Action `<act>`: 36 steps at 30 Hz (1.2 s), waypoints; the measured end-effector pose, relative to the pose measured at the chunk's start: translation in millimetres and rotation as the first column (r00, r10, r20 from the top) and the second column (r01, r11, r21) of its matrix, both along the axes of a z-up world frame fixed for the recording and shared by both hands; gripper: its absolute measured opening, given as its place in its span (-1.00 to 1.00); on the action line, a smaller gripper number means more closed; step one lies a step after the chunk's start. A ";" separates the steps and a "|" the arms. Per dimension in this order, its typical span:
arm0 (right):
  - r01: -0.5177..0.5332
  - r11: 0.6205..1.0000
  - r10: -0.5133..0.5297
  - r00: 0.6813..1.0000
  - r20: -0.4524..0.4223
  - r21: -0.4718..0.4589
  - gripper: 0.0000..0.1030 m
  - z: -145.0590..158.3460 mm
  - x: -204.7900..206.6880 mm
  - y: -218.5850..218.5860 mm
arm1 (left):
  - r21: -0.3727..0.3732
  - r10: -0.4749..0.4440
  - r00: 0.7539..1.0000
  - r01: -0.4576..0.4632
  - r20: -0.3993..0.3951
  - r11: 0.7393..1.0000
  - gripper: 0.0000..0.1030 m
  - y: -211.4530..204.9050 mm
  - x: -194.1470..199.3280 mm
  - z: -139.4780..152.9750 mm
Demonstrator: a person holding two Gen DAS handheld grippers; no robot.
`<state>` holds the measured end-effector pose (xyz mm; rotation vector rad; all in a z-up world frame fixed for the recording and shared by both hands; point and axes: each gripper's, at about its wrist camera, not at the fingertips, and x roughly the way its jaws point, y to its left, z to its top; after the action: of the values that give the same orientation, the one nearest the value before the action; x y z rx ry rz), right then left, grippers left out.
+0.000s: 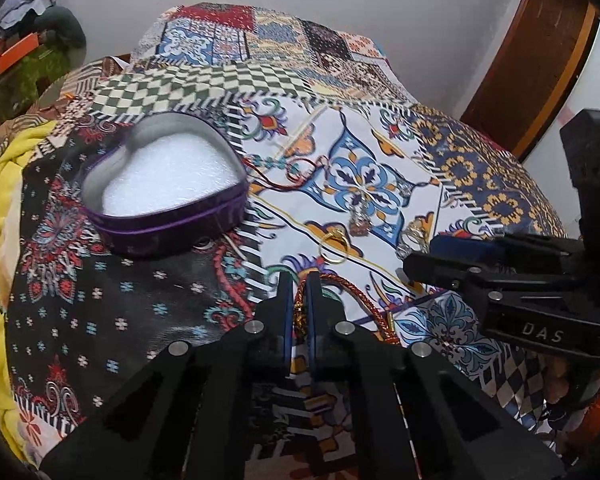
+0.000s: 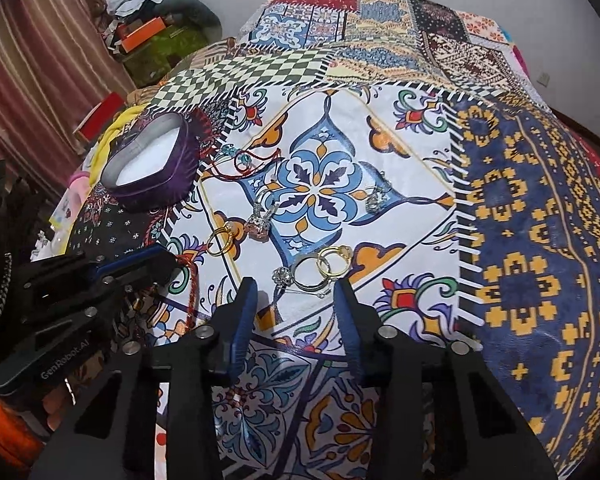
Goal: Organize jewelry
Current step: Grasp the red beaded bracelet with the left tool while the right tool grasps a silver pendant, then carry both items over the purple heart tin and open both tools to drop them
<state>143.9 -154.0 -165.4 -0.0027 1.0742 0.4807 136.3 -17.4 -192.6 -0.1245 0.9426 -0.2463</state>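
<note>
My left gripper [image 1: 299,285] is shut on a red and gold braided cord [image 1: 342,285] low on the patterned bedspread; the cord runs off to the right of the fingers. A purple heart-shaped tin [image 1: 172,228] with white foam inside lies open to the upper left. A gold ring [image 1: 333,246] and a charm pendant [image 1: 358,222] lie just ahead. My right gripper [image 2: 296,286] is open, hovering over a cluster of silver rings [image 2: 308,276] and a gold ring [image 2: 333,260]. In the right wrist view, the cord [image 2: 190,294] hangs by the left gripper [image 2: 152,264].
More pieces lie on the bedspread [image 2: 520,240]: a red string bracelet with teal beads [image 2: 240,158], a pendant [image 2: 258,224], a gold ring [image 2: 220,240], a silver ring [image 2: 376,198]. Yellow cloth [image 1: 4,184] edges the left. Boxes and clutter [image 2: 148,36] stand behind.
</note>
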 end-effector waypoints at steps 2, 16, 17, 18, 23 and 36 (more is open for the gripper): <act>0.002 1.000 -0.002 1.000 -0.006 -0.007 -0.34 -1.5 2.4 2.6 | 0.007 0.016 1.000 -0.016 0.014 1.000 -0.91 5.5 -0.6 2.0; 0.034 0.996 -0.031 0.999 0.038 -0.082 -0.81 -3.7 6.6 11.3 | -0.004 0.039 0.999 -0.039 0.025 0.999 -0.91 15.3 -1.7 1.3; 0.036 0.996 -0.033 0.999 0.037 -0.080 -0.81 -2.9 6.2 10.9 | -0.003 0.040 0.999 -0.040 0.031 0.999 -0.91 15.4 -2.8 3.2; 0.037 0.996 -0.034 0.999 0.038 -0.078 -0.81 -2.1 5.1 10.6 | -0.002 0.041 0.998 -0.041 0.037 0.999 -0.92 15.5 -3.7 5.5; 0.042 0.997 -0.038 0.998 0.059 -0.069 -0.81 6.4 -1.7 8.2 | -0.001 0.052 0.997 -0.052 0.065 0.999 -0.92 18.2 -9.3 18.4; 0.086 0.995 -0.080 0.991 0.111 -0.049 -0.81 33.1 -19.3 -13.0 | 0.008 0.073 0.988 -0.075 0.139 0.997 -0.91 19.7 -24.6 50.4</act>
<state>124.7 -167.0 -132.4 -0.0310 0.9761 0.3728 111.7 2.3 -142.2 -0.1289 0.8001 -0.1776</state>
